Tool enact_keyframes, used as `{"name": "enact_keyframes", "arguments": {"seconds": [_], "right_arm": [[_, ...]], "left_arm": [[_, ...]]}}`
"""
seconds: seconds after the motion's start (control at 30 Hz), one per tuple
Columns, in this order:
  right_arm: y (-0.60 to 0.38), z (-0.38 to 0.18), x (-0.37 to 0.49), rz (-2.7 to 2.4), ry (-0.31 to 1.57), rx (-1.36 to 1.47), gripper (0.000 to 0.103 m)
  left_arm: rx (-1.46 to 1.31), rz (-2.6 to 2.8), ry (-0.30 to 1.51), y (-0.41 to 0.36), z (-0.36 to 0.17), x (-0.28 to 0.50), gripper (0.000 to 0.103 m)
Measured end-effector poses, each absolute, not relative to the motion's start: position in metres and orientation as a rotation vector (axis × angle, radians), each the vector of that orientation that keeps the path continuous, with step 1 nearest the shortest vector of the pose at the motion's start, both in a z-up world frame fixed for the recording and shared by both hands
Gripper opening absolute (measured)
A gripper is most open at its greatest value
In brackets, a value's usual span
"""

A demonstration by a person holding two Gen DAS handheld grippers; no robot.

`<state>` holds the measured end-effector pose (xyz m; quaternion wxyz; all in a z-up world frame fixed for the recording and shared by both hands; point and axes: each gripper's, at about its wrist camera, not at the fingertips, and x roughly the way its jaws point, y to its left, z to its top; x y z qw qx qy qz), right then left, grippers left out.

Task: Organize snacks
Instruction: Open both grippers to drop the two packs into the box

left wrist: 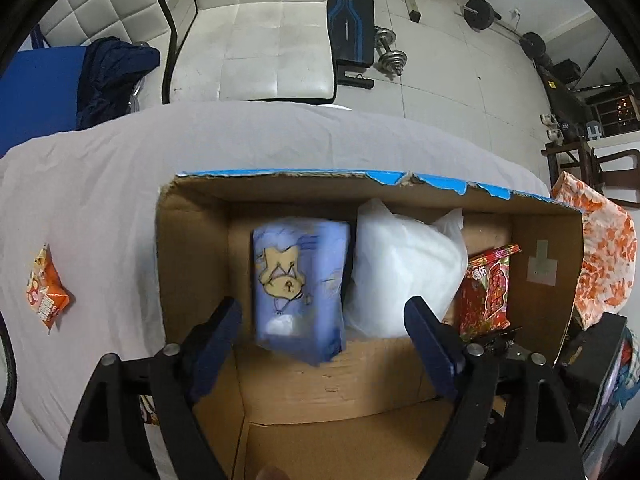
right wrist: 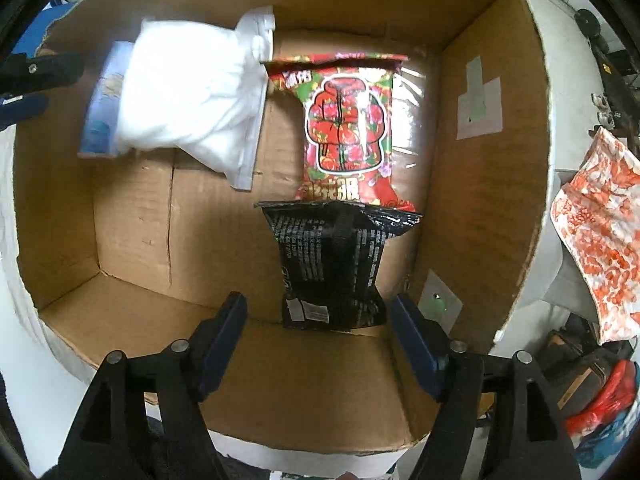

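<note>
Both tongs, left point(left wrist: 324, 332) and right point(right wrist: 319, 330), gape wide and empty above the cardboard box point(left wrist: 540, 236) holding four packets; one orange snack packet point(left wrist: 46, 286) awaits collection on the cloth-covered tabletop point(left wrist: 120, 184).

Support surface: a table draped in a pale grey-white, wrinkled cloth point(left wrist: 120, 184), its far edge rounded.

Directly on the cloth:
- One large open-topped brown corrugated cardboard box point(left wrist: 192, 248), top edge torn with scraps of blue outer print along the far rim. It occupies the centre and right of the surface; in the right wrist view the same box wall point(right wrist: 484, 184) reaches close to the right-hand table edge.
- One small orange-and-white foil snack packet point(left wrist: 46, 288), lying flat, alone, well apart from the box on its left side.

The cloth between packet and box is creased.
</note>
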<state>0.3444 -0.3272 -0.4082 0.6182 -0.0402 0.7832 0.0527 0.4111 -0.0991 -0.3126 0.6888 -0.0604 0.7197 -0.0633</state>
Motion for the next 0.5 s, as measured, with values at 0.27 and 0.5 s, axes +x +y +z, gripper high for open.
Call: {"name": "enact_keyframes", "arguments": {"seconds": [0.27, 0.5], "right_arm": [[-0.326, -0.388, 0.333, 0.077, 1.705, 0.022, 0.103], [-0.324, -0.354, 0.312, -0.004, 1.57, 0.056, 0.103]], "left_arm": [[-0.13, -0.145, 1.577, -0.099, -0.299, 0.397, 0.097], [-0.14, -0.171, 1.463, -0.096, -0.265, 0.354, 0.097]]}}
